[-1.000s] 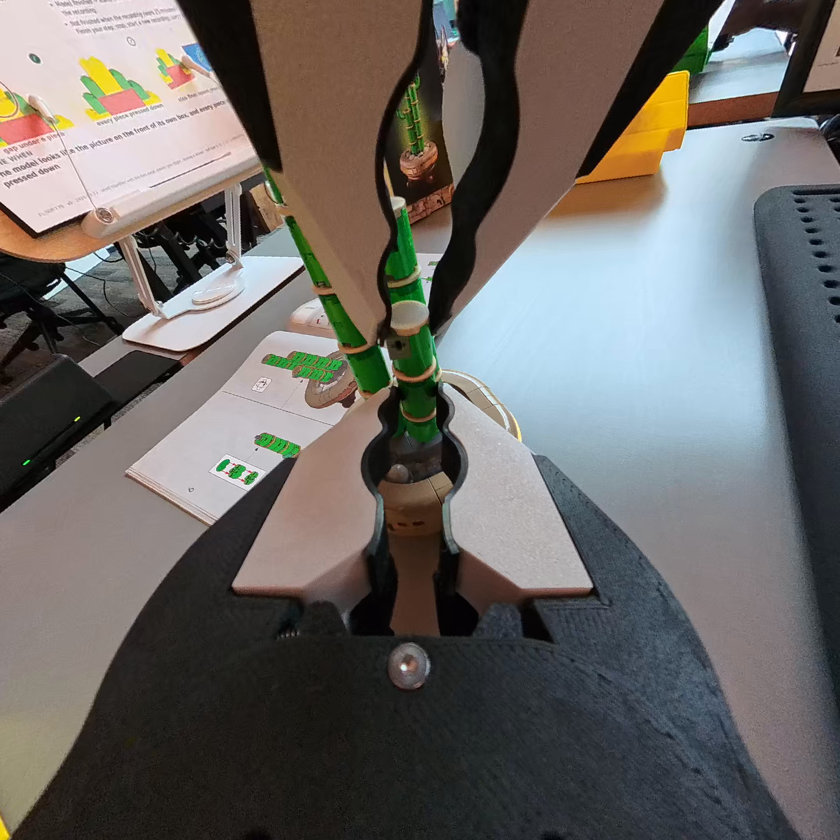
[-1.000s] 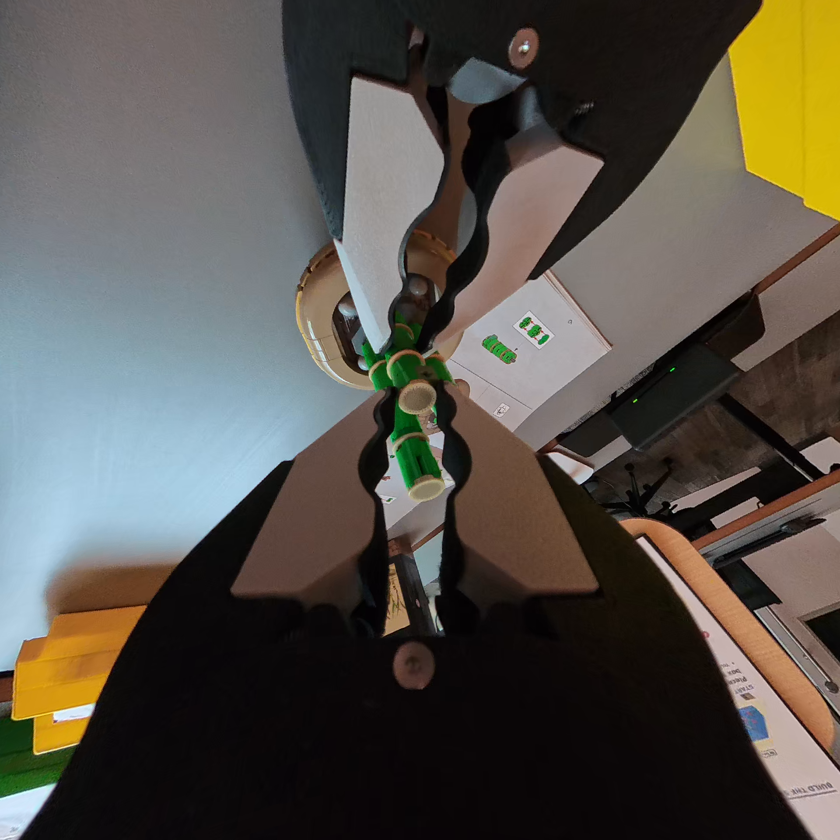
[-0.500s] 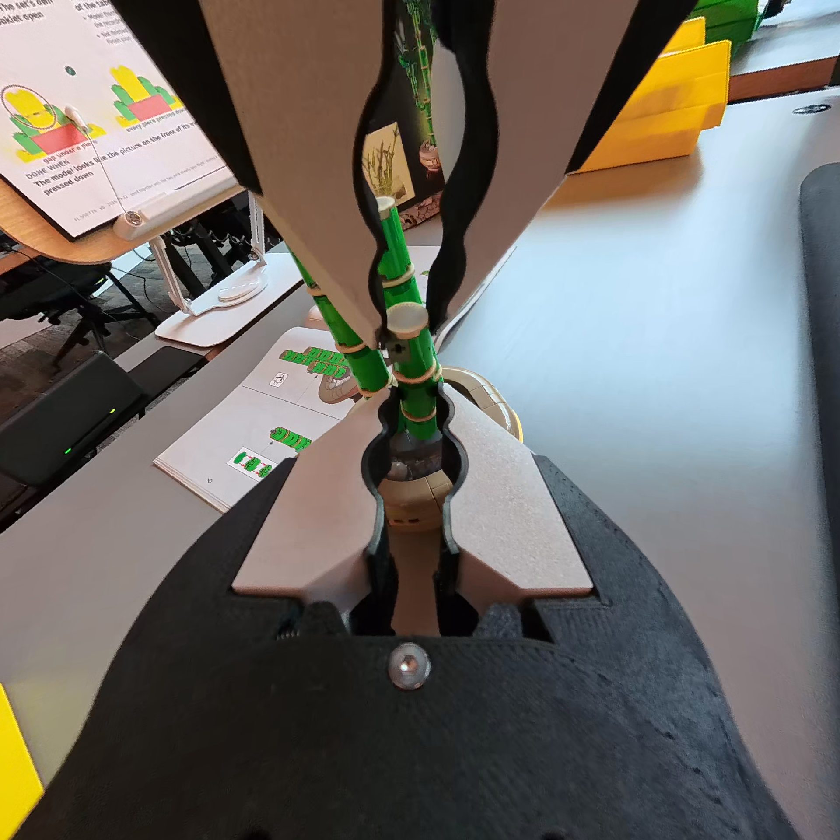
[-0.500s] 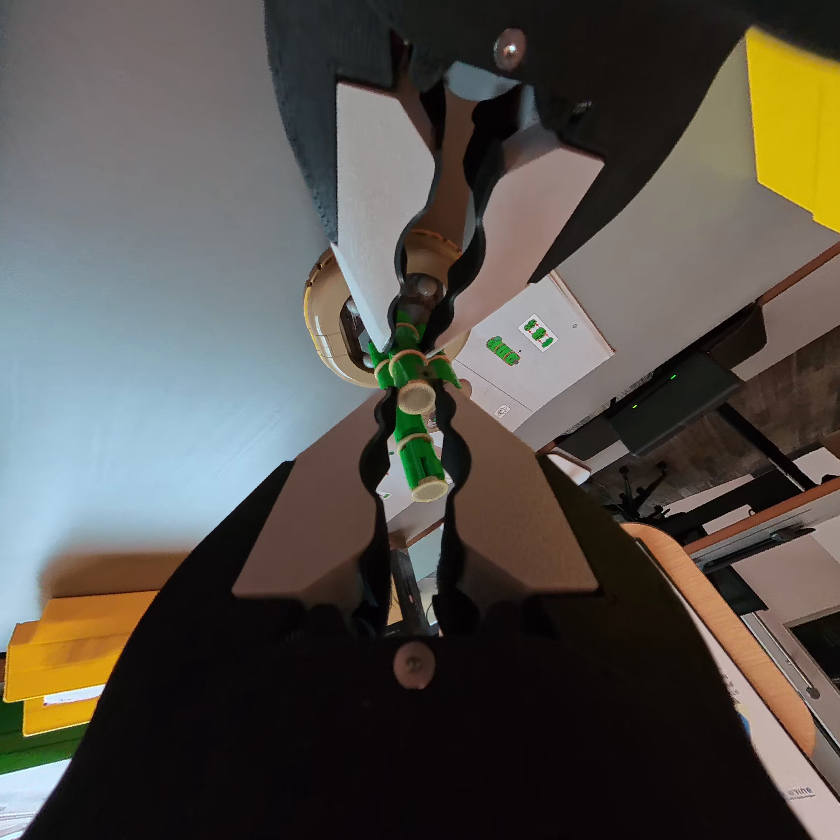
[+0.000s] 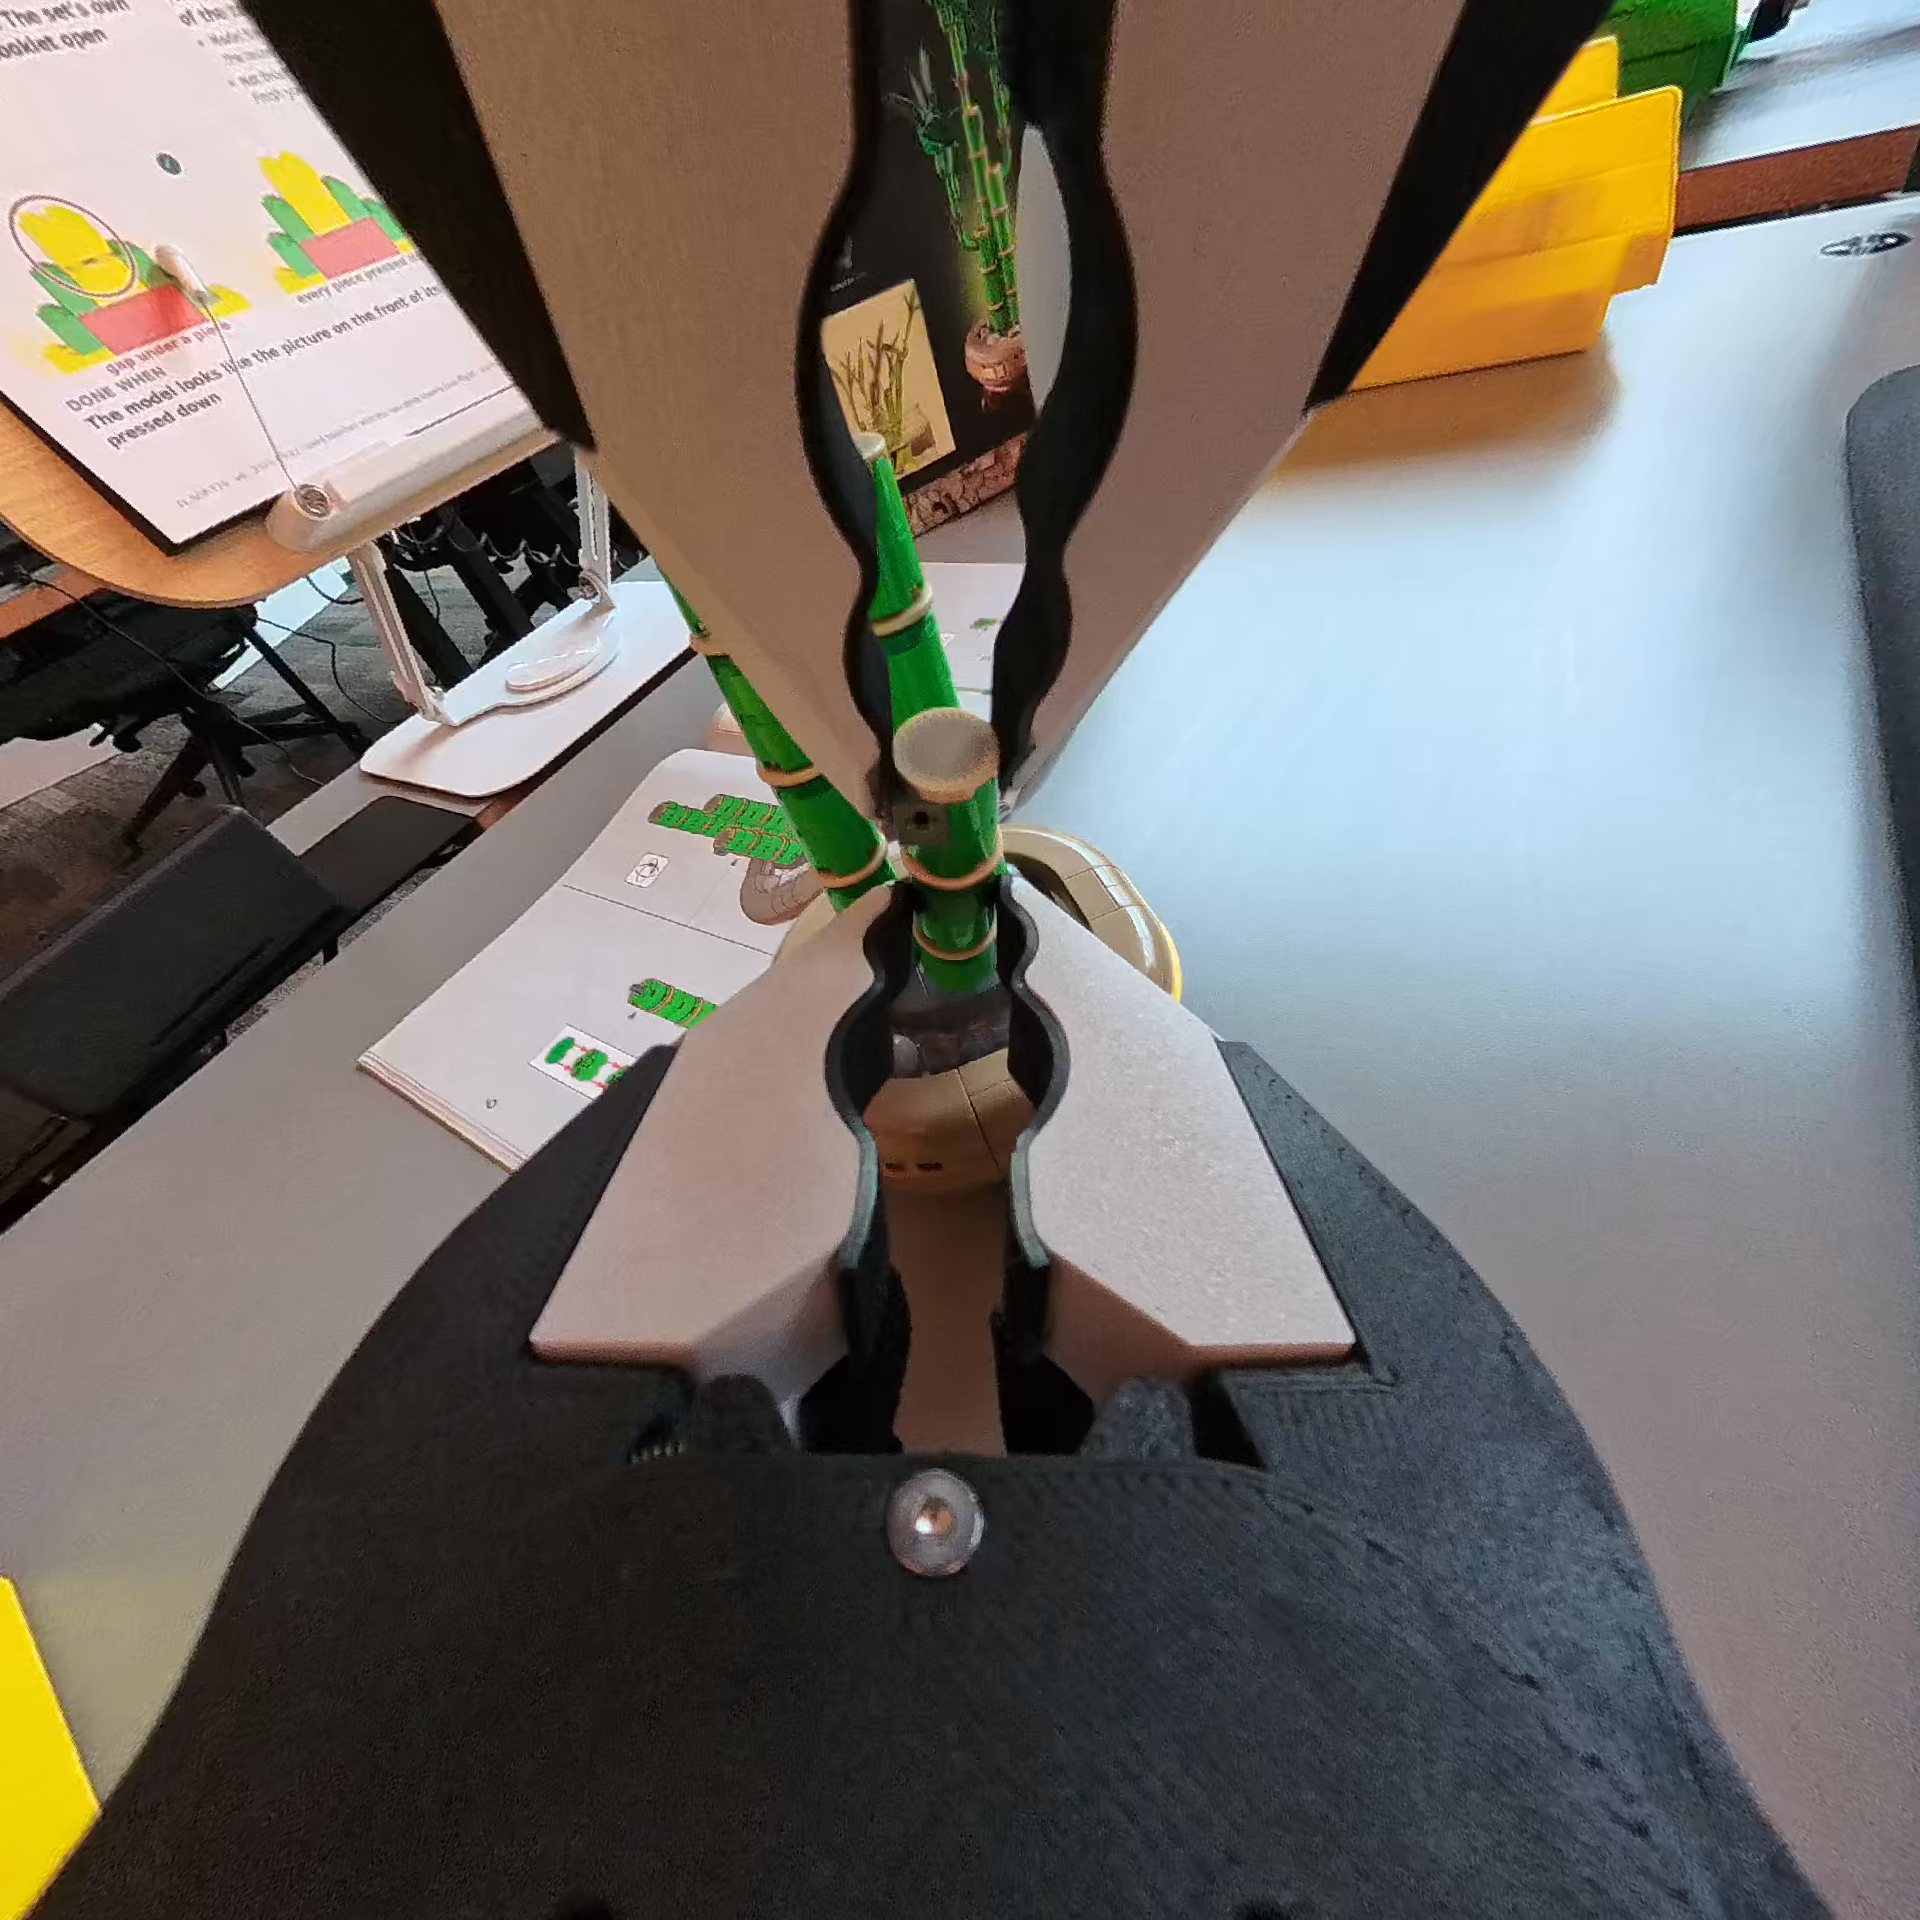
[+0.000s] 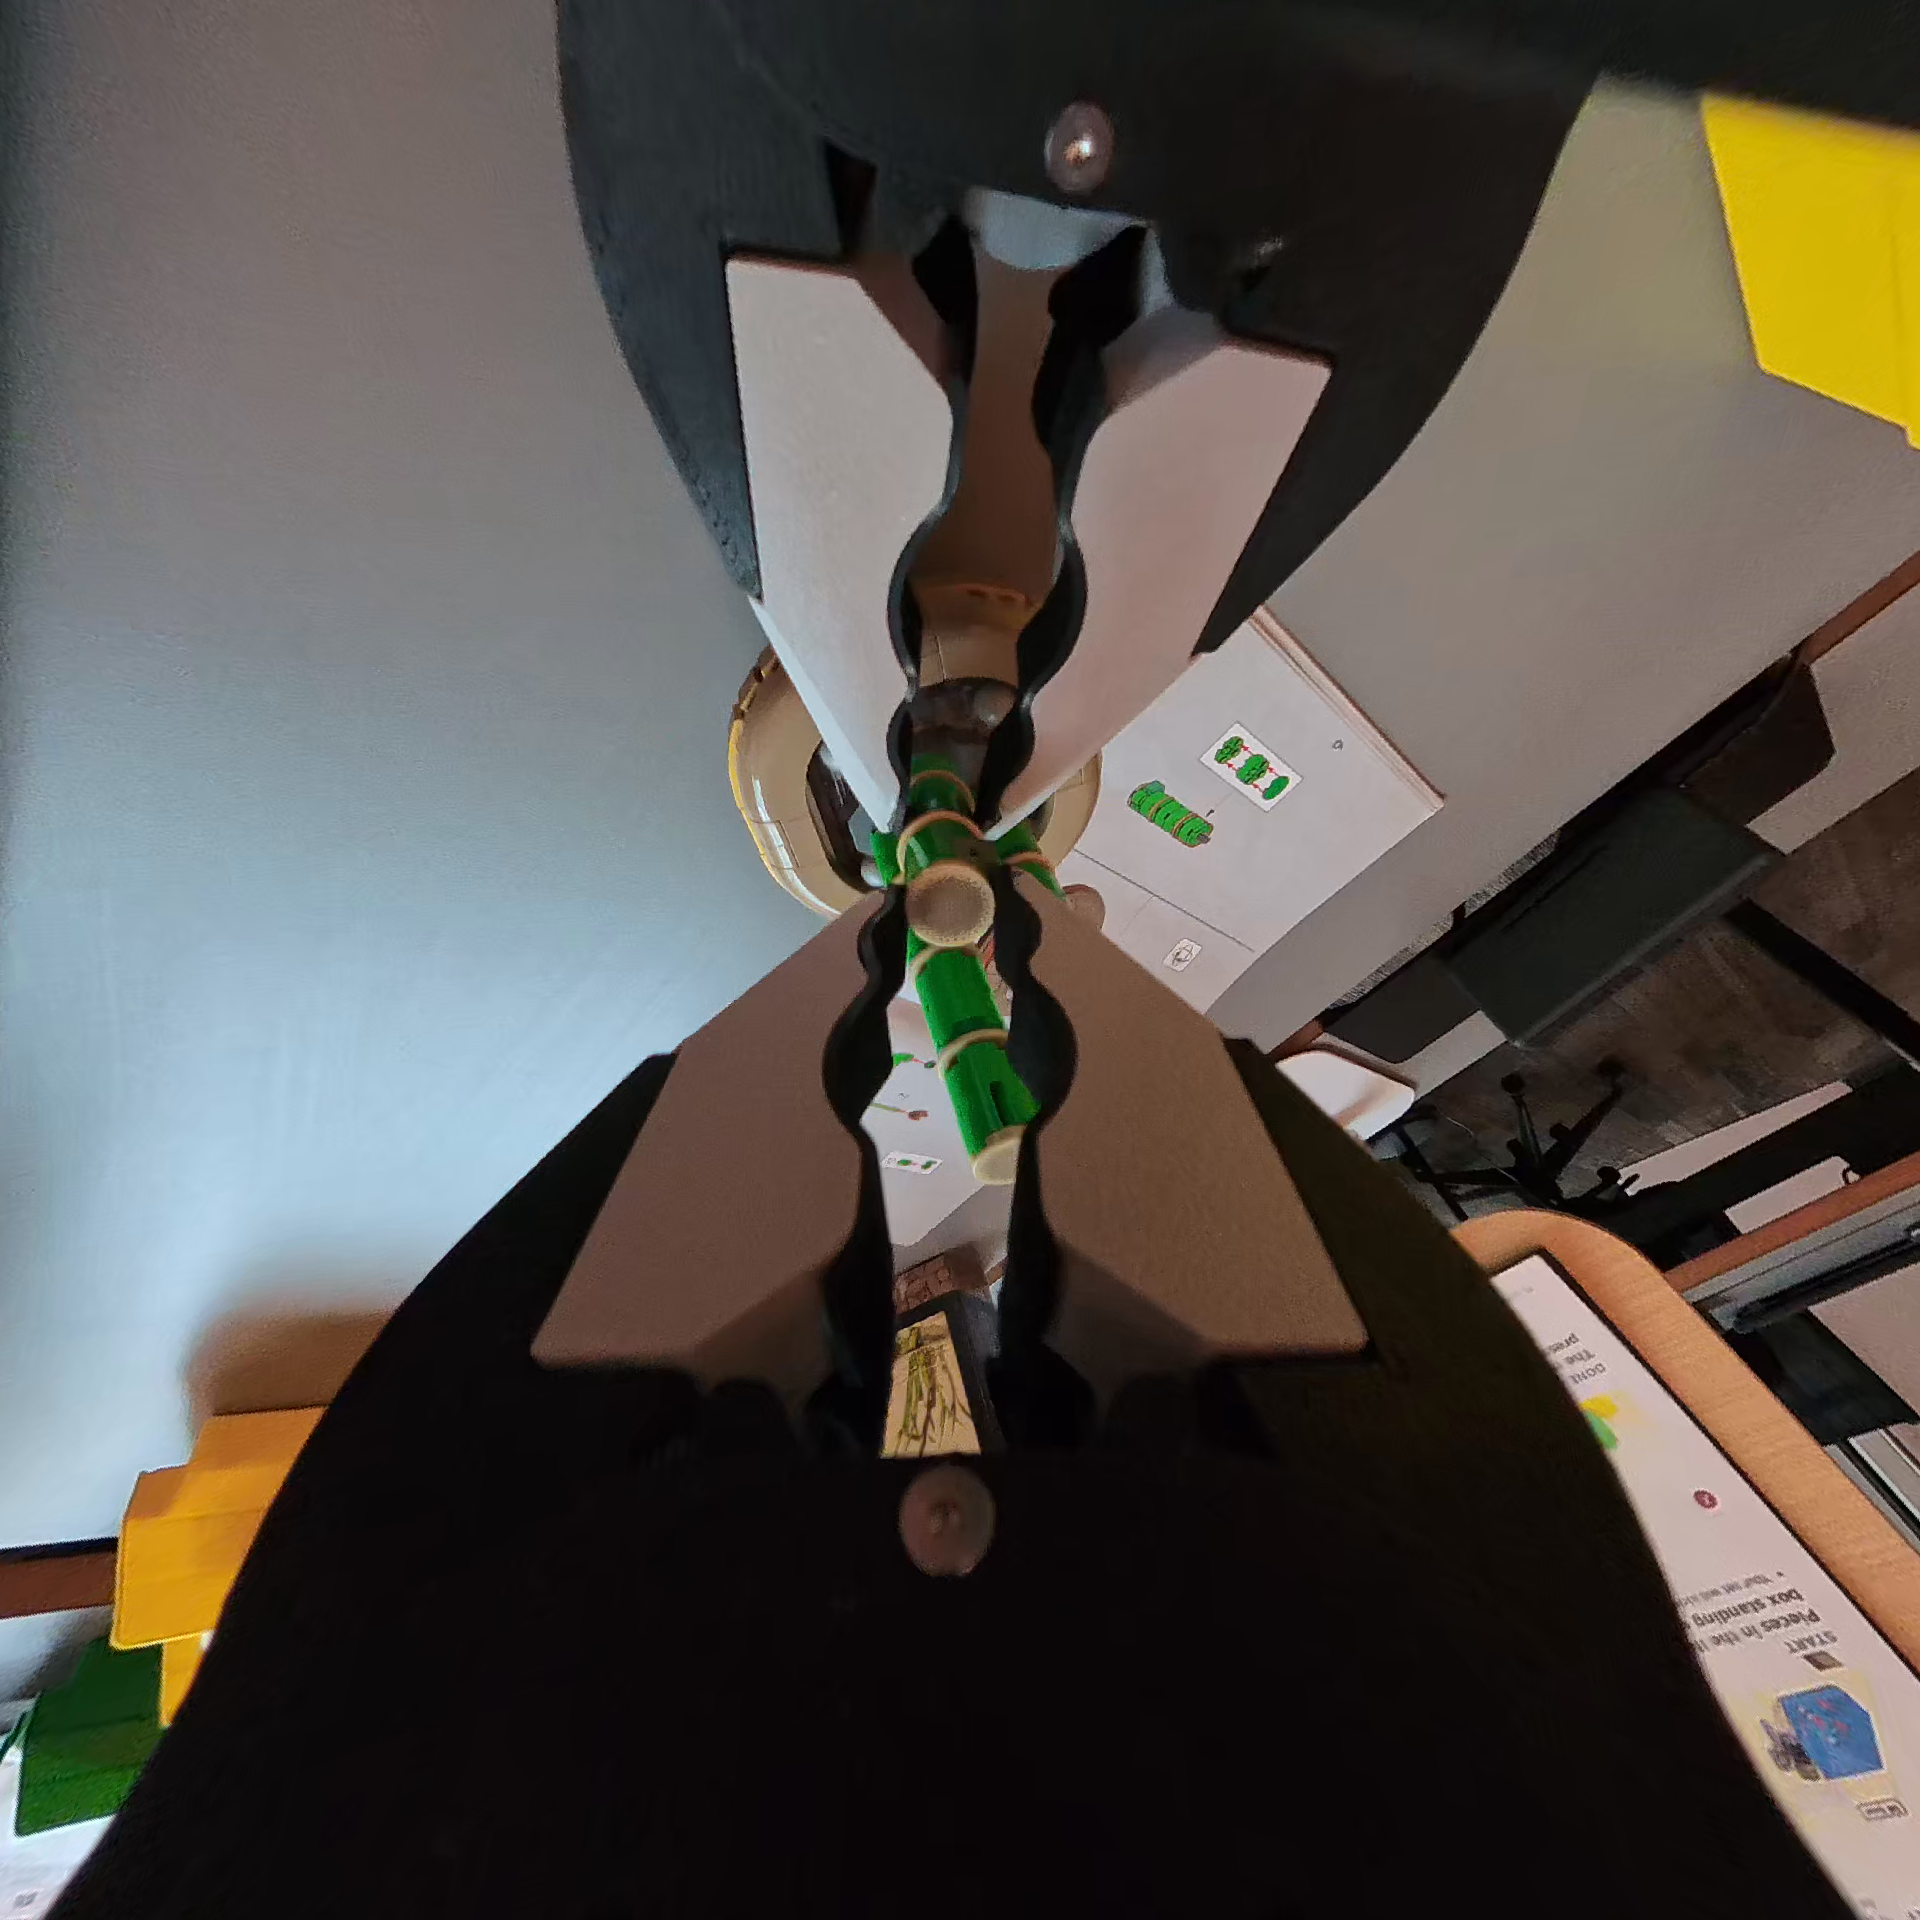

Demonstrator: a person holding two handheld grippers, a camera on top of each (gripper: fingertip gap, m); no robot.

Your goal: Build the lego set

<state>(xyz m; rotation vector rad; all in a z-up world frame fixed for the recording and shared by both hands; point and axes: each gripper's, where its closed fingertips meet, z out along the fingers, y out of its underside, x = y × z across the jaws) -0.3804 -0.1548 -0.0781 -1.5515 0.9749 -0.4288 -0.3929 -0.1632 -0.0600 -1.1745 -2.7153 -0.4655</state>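
A tan round pot (image 5: 1127, 914) stands on the grey table and holds green bamboo stalks (image 5: 909, 634) with tan rings. My left gripper (image 5: 951, 899) comes in low and is shut on a stalk just above the pot. My right gripper (image 6: 951, 904) comes from above and is shut on the short green stalk with a tan cap (image 6: 948, 902). That cap also shows in the left wrist view (image 5: 943, 753), between the right gripper's (image 5: 940, 779) tips. The left gripper (image 6: 940, 816) shows at the top of the right wrist view. The pot's inside is mostly hidden.
An open instruction booklet (image 5: 623, 966) lies left of the pot. The set's box (image 5: 935, 312) stands behind it. Yellow bins (image 5: 1507, 239) sit at the back right. A printed sheet on a stand (image 5: 239, 260) is at the back left. A black pad (image 5: 1886, 623) lies at the right edge. Both grippers' tips are close together, under 4 cm apart.
Both grippers keep their grip on the stalks. The right gripper looks slightly larger in the left wrist view, and the background has shifted a little.
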